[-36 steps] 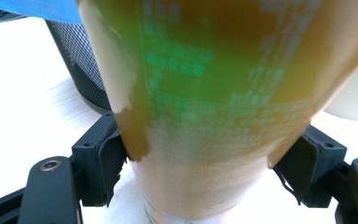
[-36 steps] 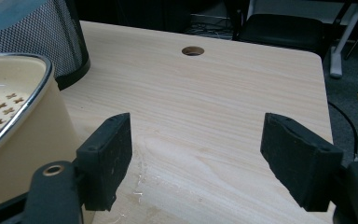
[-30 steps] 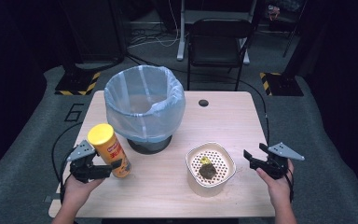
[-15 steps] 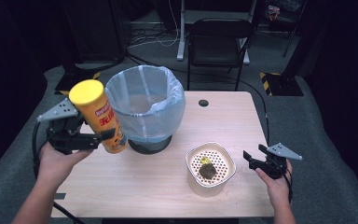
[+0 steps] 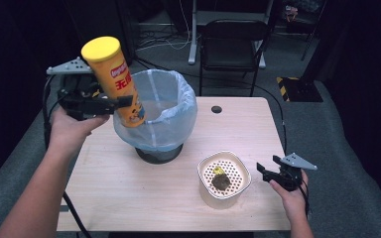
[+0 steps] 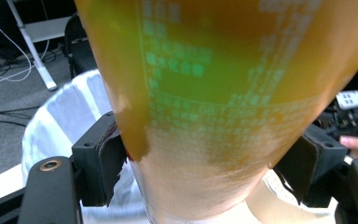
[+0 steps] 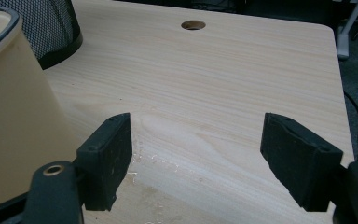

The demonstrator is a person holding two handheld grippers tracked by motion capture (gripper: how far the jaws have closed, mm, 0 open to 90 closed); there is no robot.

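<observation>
High view first: the left gripper (image 5: 110, 102) clamps a tall yellow chip canister (image 5: 114, 82) around its middle and holds it tilted in the air, its lower end just above the near-left rim of the bin lined with a pale blue bag (image 5: 164, 115); the yellow lid points up and away from the bin. The right gripper (image 5: 269, 173) rests low at the table's (image 5: 129, 198) right edge, jaws apart and empty, just beside the cream strainer bowl (image 5: 224, 178) that holds some dark scraps. Left gripper view: both black pads (image 6: 106, 156) press into the sides of the canister (image 6: 223, 102), whose printed label is blurred this close, and the bag-lined bin (image 6: 70, 121) lies below and behind it. Right gripper view: the jaws stand apart over bare wood, nothing between them, with the strainer bowl's wall (image 7: 18, 116) at the left and the bin's mesh base (image 7: 58, 25) beyond. The step in hand seems to be carrying the canister to the bin; the next move calls for bringing it over the opening, clear of the rim, then letting go so it drops inside the bag.
</observation>
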